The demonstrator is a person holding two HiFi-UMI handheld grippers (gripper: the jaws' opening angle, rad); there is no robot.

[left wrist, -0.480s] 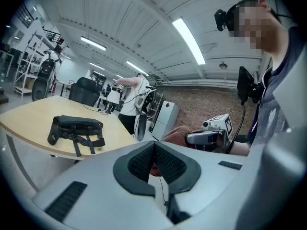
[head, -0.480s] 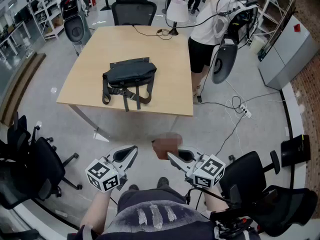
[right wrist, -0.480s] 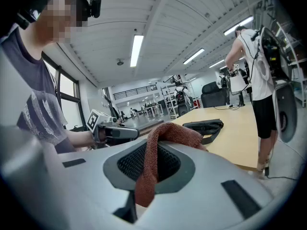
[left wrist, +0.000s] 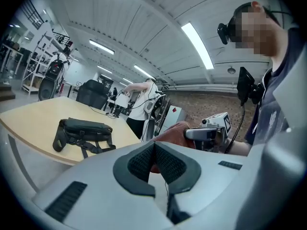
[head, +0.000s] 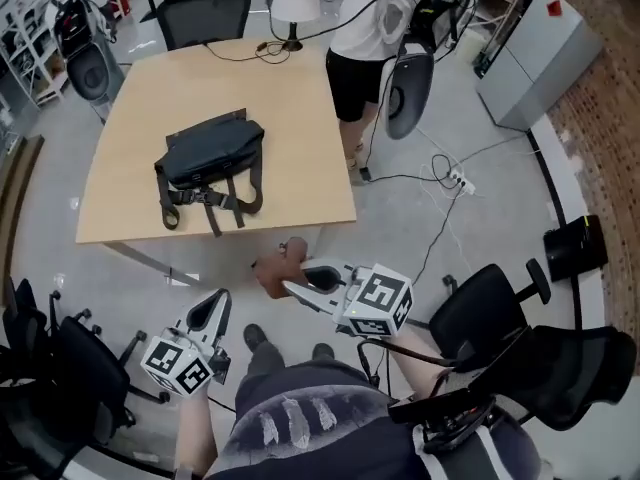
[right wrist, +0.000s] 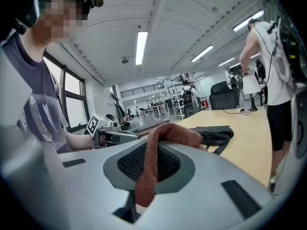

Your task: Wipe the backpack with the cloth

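Note:
A black backpack [head: 207,155] lies flat on the wooden table [head: 300,118], straps trailing toward the near edge; it also shows in the left gripper view [left wrist: 82,131] and behind the cloth in the right gripper view [right wrist: 214,134]. My right gripper [head: 290,286] is shut on a brown cloth [head: 277,268], held in the air just off the table's near edge; the cloth [right wrist: 154,162] drapes out between the jaws. My left gripper [head: 217,306] hangs lower and further left, over the floor, shut with nothing in it.
A person [head: 365,28] stands at the table's far right corner beside a white lamp [head: 295,3] and cables. Office chairs [head: 500,313] stand close on my right and on my left [head: 55,368]. A grey cabinet [head: 530,53] is at the far right.
My right gripper with the cloth has risen toward the table edge. My left gripper has dropped lower and left. The view has shifted, bringing the table closer.

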